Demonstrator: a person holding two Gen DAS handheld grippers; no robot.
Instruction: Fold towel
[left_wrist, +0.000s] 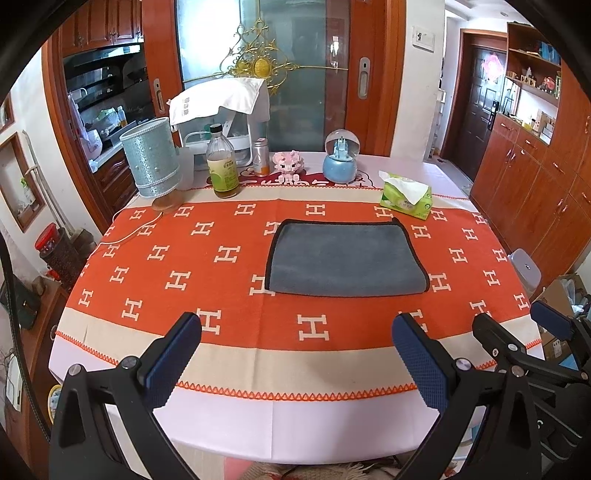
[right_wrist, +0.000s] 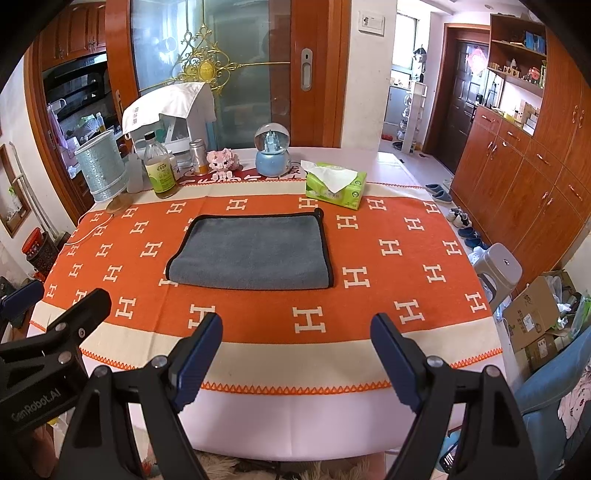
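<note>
A grey towel (left_wrist: 345, 258) with black trim lies folded flat on the orange patterned tablecloth (left_wrist: 166, 258); it also shows in the right wrist view (right_wrist: 253, 253). My left gripper (left_wrist: 295, 332) is open and empty, held over the table's near edge, well short of the towel. My right gripper (right_wrist: 297, 332) is open and empty, also near the front edge; it shows in the left wrist view at the right (left_wrist: 517, 321). The left gripper shows at the left of the right wrist view (right_wrist: 55, 295).
Along the table's back stand a glittery blue lamp (left_wrist: 151, 158), a bottle (left_wrist: 221, 166), a can (left_wrist: 261, 158), a pink toy (left_wrist: 290, 164), a snow globe (left_wrist: 340, 155) and a green tissue pack (left_wrist: 406, 194). A stool (right_wrist: 498, 269) and boxes (right_wrist: 535, 317) stand at right.
</note>
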